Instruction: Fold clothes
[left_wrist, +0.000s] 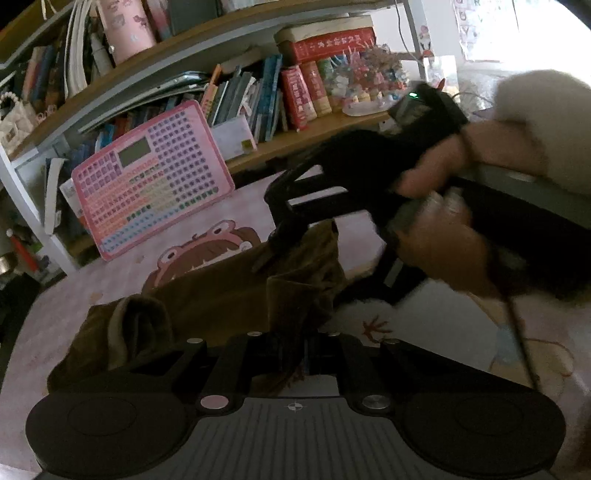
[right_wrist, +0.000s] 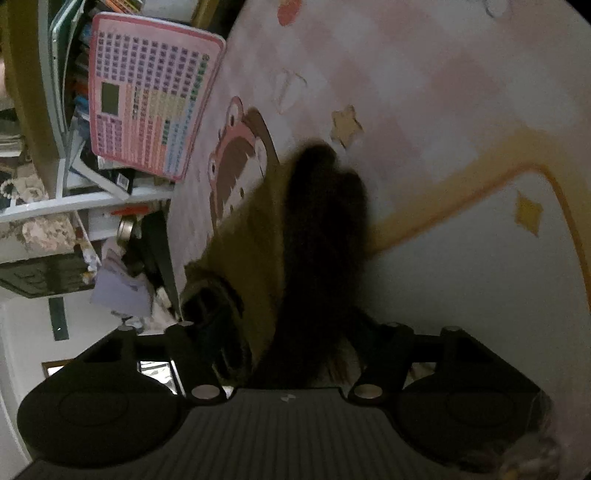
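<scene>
A: Garment (left_wrist: 221, 299), brown and rumpled, lay on the pink cartoon mat (left_wrist: 229, 210), just in front of the bookshelf (left_wrist: 236, 147).

B: And the left hand-held gripper (left_wrist: 295, 354)?

A: Its jaws were pressed together on a fold of the cloth, which rose in a ridge straight from the fingers.

B: The right hand-held gripper (left_wrist: 280, 218)?

A: In the left view it reached down to the far edge of the garment, gripped by a hand (left_wrist: 436, 173) with a fluffy pale sleeve (left_wrist: 543, 129). In its own view the jaws stood part spread with dark cloth bunched between them. Blur hid whether the pads pressed on it, so I could not tell.

B: How should that step have gone?

A: My judgement: close the right firmly on one layer at the edge, then lift both ends together and keep the cloth taut, so the fold lands flat rather than bunched.
</scene>
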